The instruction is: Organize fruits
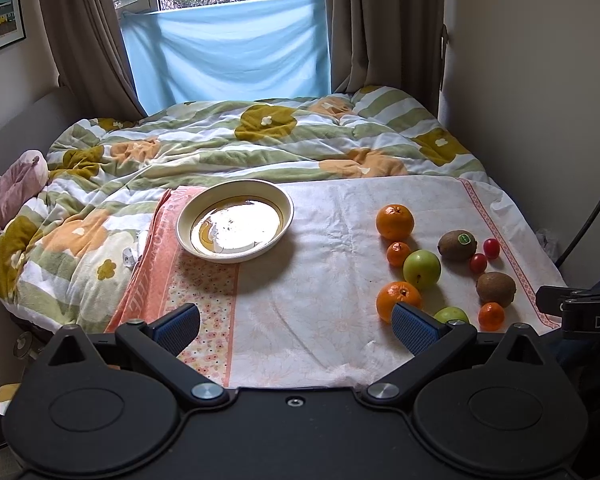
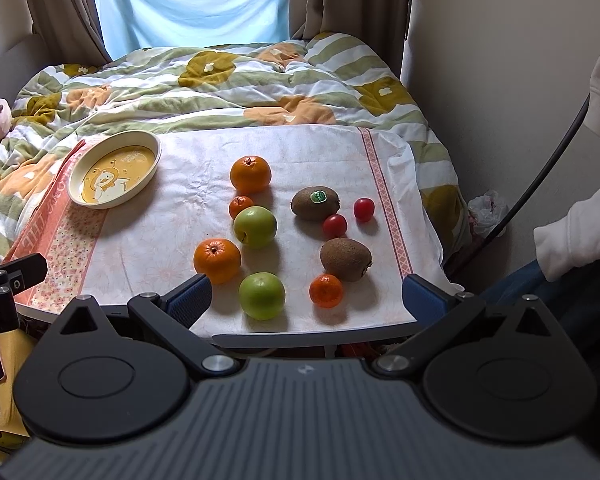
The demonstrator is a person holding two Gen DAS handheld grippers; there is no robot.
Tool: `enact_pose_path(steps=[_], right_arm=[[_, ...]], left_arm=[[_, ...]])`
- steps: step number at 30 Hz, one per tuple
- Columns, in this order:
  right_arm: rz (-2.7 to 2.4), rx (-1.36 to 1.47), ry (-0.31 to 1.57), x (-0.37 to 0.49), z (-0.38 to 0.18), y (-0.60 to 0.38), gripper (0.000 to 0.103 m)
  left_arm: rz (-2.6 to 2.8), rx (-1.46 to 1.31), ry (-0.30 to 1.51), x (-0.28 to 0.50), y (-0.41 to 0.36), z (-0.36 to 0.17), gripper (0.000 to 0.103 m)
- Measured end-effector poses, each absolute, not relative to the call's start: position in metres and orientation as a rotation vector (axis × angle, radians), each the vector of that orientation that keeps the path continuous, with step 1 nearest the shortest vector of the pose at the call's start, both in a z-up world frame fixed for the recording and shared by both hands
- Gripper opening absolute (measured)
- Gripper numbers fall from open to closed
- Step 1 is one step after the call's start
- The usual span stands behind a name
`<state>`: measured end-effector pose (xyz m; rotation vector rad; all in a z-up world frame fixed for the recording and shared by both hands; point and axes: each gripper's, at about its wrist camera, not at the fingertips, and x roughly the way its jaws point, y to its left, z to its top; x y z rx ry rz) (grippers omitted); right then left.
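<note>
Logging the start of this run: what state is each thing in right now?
Left tongs: open, holding nothing.
Right tongs: open, holding nothing.
Dish: empty, upright on the cloth.
Stickered kiwi: loose on the cloth.
Ten fruits: all outside the dish.
Curtains: drawn aside.

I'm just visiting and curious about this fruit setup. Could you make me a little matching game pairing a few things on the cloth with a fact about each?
Things:
1. bowl
2. stickered kiwi
3. nearest green apple
4. two cherry tomatoes

Facts:
A. between the two kiwis
B. holds no fruit, duck picture inside
C. sits by the cloth's front edge
D. carries a green label

Pairs: 1-B, 2-D, 3-C, 4-A
</note>
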<state>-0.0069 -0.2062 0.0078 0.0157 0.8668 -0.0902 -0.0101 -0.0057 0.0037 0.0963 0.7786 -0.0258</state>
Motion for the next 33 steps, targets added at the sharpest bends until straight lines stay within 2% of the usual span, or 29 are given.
enact_pose_path(steps=[25, 33], right_arm=[[-0.082, 0.028, 0.876, -0.006, 0.009, -0.202, 0.103], [-0.137, 0.101, 0.848, 0.007, 0.004, -0.211, 0.103]], left_arm=[[-0.090, 0.085, 0.773, -0.004, -0.001, 0.010, 0.103], [-0.168, 0.182, 0.762, 0.014, -0.007, 0.004, 0.103]])
